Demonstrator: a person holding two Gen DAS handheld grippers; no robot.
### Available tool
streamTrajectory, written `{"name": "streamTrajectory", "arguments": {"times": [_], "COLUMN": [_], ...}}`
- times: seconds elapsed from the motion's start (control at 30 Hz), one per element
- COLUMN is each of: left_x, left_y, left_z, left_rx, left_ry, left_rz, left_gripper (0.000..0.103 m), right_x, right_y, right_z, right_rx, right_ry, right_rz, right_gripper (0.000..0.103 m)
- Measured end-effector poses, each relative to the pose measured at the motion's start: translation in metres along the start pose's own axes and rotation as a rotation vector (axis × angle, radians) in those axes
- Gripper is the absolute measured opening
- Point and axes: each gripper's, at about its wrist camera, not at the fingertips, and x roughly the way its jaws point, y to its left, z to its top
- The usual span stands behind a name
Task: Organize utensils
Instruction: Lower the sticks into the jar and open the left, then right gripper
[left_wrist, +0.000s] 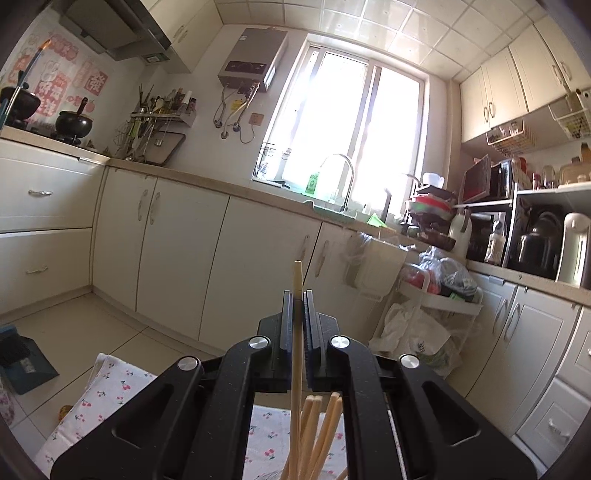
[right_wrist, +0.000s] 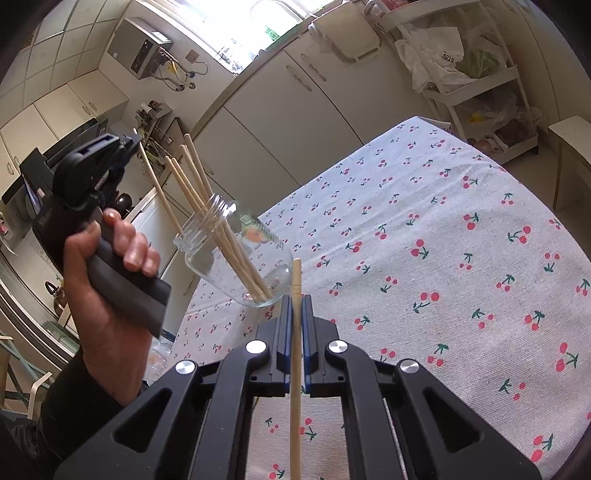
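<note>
A clear glass jar (right_wrist: 236, 254) stands on the cherry-print tablecloth (right_wrist: 424, 258) and holds several wooden chopsticks (right_wrist: 207, 199). My left gripper (left_wrist: 297, 295) is shut on one chopstick (left_wrist: 296, 332) above the jar; the tops of the other chopsticks (left_wrist: 321, 424) show below it. In the right wrist view the left gripper (right_wrist: 127, 146) sits up left of the jar, pinching the top of a chopstick (right_wrist: 155, 184) whose lower end is in the jar. My right gripper (right_wrist: 295, 301) is shut on another chopstick (right_wrist: 295, 350), just right of the jar's base.
Kitchen cabinets (left_wrist: 184, 240), a sink with a faucet (left_wrist: 340, 177) and a white trolley with bags (right_wrist: 476, 74) surround the table. A stool (right_wrist: 572, 147) stands at the table's far right. A dustpan (left_wrist: 22, 362) lies on the floor.
</note>
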Motion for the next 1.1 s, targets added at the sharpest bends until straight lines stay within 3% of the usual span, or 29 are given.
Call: {"name": "streamTrajectory", "arguments": {"times": [0.37,0.43,0.5,0.63,0.73,0.9,1.1], "left_x": [-0.021,-0.031,-0.044,-0.075,-0.091,-0.097,-0.104], "left_y": [0.007,0.011,0.019,0.040,0.060,0.086,0.098], "left_z": [-0.024,-0.027,-0.029,-0.036,-0.050,-0.072,-0.088], "left_rx": [0.103,0.111,0.108,0.097,0.077,0.016,-0.030], "left_ry": [0.098,0.117,0.130,0.154,0.199,0.270,0.263], "left_rz": [-0.019,-0.023,-0.020,0.005,0.045,0.092,0.119], "left_gripper": [0.007,0.014,0.032,0.043,0.049,0.049,0.052], "right_x": [-0.001,-0.002,-0.004,-0.008,-0.016,-0.034,-0.029], "right_y": [-0.005,-0.005,-0.005,0.000,0.022,0.080,0.138], "right_z": [0.002,0.003,0.003,0.010,0.026,0.077,0.121], "right_rx": [0.021,0.023,0.029,0.064,0.030,-0.093,-0.215], "right_ry": [-0.005,-0.006,-0.015,-0.038,-0.104,-0.306,-0.570], "right_rz": [0.004,0.006,0.005,0.036,0.074,0.113,0.056], "right_gripper": [0.006,0.006,0.006,0.006,0.006,0.006,0.006]}}
